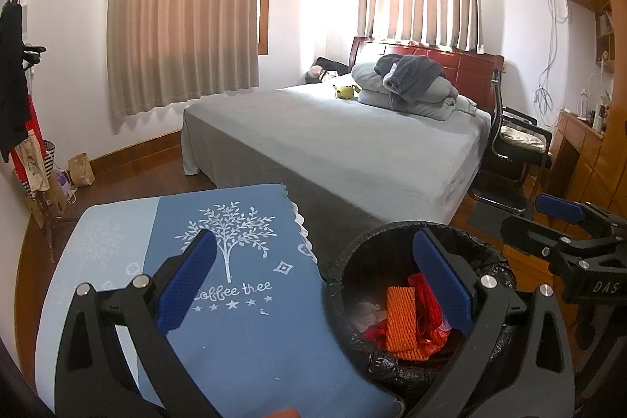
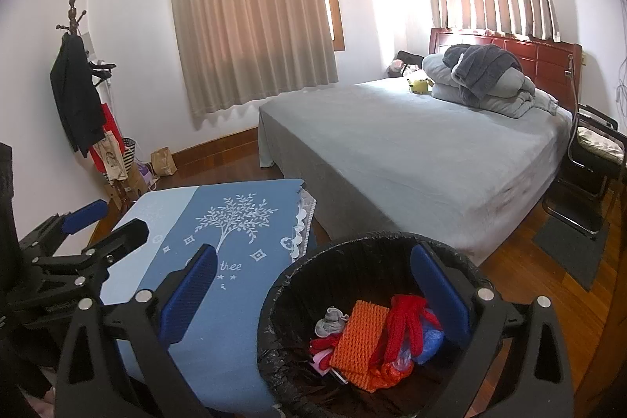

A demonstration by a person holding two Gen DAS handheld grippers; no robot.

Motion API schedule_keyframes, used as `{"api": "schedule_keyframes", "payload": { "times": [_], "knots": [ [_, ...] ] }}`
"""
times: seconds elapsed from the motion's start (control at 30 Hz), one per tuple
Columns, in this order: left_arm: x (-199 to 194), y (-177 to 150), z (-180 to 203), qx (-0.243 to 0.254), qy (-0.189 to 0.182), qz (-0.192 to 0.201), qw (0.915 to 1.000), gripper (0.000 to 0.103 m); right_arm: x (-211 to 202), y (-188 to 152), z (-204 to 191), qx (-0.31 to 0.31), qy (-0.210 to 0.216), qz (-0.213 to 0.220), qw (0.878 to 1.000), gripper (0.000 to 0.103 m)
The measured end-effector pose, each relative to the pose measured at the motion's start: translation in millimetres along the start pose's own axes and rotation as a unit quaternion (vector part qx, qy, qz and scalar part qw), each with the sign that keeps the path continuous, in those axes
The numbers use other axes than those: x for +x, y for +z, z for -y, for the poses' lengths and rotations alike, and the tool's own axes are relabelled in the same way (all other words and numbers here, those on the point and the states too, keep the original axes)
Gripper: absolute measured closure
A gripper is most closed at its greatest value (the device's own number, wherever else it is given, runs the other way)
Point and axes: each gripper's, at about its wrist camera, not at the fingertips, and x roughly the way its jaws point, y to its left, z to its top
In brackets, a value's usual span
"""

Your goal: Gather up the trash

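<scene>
I have both grippers spread wide with nothing between their blue pads. My left gripper (image 1: 313, 285) hangs above the seam where the blue cloth (image 1: 243, 332) meets the bin (image 1: 341, 261): its left finger is over the cloth, its right finger over the bin's mouth. My right gripper (image 2: 313, 288) sits the same way in its own view, left finger over the cloth (image 2: 235, 296), right finger over the bin (image 2: 274, 300). From the left camera I can also see the right gripper (image 1: 537, 218) off to the side, jaws apart and empty, and from the right camera the left gripper (image 2: 106, 222) shows at the left edge, likewise parted.

The trash is in the black-lined bin: an orange foam net (image 2: 358, 335) lying on top, red plastic (image 2: 405, 320) draped beside it, a blue bag (image 2: 431, 337) against the right wall, and a small grey crumpled lump (image 2: 331, 322) toward the left, which might be tissue or cloth, I can't say at this blur. The cloth with its white tree print looks bare of litter.

Behind it all stands the bed (image 2: 411, 151) with folded bedding (image 2: 486, 81) at its head
</scene>
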Motion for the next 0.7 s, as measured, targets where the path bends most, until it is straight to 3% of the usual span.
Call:
{"api": "schedule_keyframes", "payload": {
  "times": [0.7],
  "knots": [
    [-0.6,-0.8,-1.0,0.001,0.000,0.001,1.0000,0.005,-0.3,-0.3,-1.5,0.000,0.000,0.000,1.000,0.006]
  ]
}}
